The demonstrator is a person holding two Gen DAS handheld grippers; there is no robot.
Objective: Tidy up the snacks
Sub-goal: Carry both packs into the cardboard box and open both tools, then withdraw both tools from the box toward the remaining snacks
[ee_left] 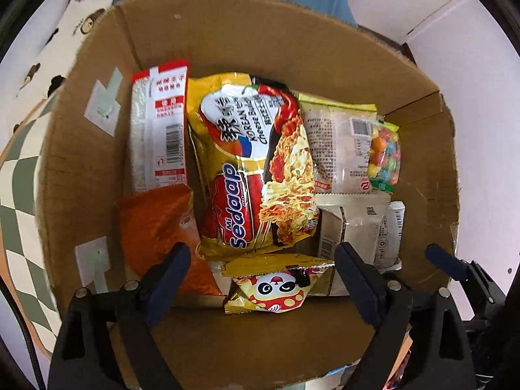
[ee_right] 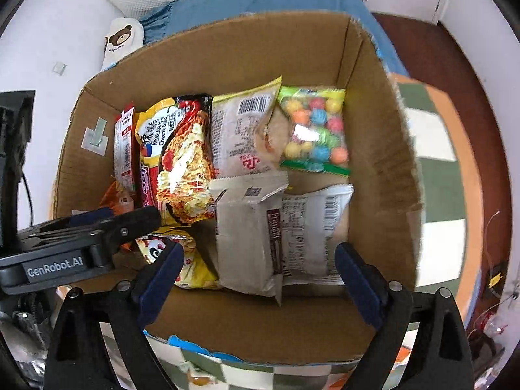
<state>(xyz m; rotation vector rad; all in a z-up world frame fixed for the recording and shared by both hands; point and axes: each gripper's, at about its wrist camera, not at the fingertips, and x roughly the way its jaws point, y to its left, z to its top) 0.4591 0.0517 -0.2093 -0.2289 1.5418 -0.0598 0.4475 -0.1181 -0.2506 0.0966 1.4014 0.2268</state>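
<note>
Hovering both grippers over the snack box, nothing held.
I had L gripper [ee_left: 263, 276] & R gripper [ee_right: 260, 273] spread wide; noodle pack [ee_left: 256, 165] lay mid-box, bare cardboard floor near the box's [ee_right: 383, 149] front wall.

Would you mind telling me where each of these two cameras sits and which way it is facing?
Left wrist: on the left gripper, looking down into the cardboard box; its own open dark fingers show, plus a tip of the other gripper at the right.
Right wrist: on the right gripper, over the box's right part; own fingers, left gripper entering from the left.
Shared: the Sedaap noodle packet and candy bag.
</note>
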